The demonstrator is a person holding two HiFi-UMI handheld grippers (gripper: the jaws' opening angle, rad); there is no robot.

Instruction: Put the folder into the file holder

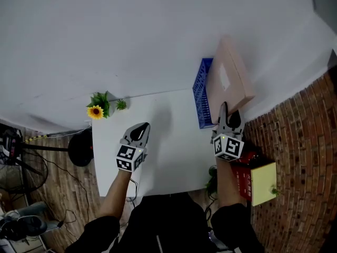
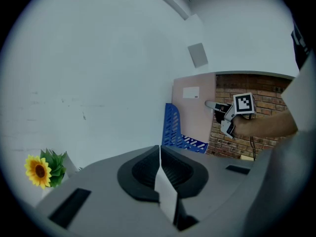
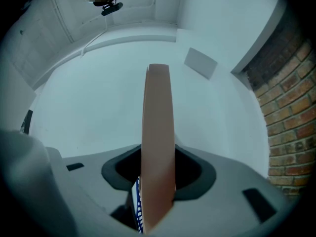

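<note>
one flat pink cardboard folder (image 1: 230, 73) on show, one blue slotted plastic file holder (image 1: 201, 91), one white rectangular counter (image 1: 168, 141). two grippers in play: left gripper (image 1: 139, 132), right gripper (image 1: 228, 115). one yellow artificial sunflower (image 1: 95, 112), and just the one pale yellow box (image 1: 263, 183).

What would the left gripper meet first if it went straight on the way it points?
Likely the wall, just left of the holder. The left gripper may meet the table first, since depth is unclear.
</note>
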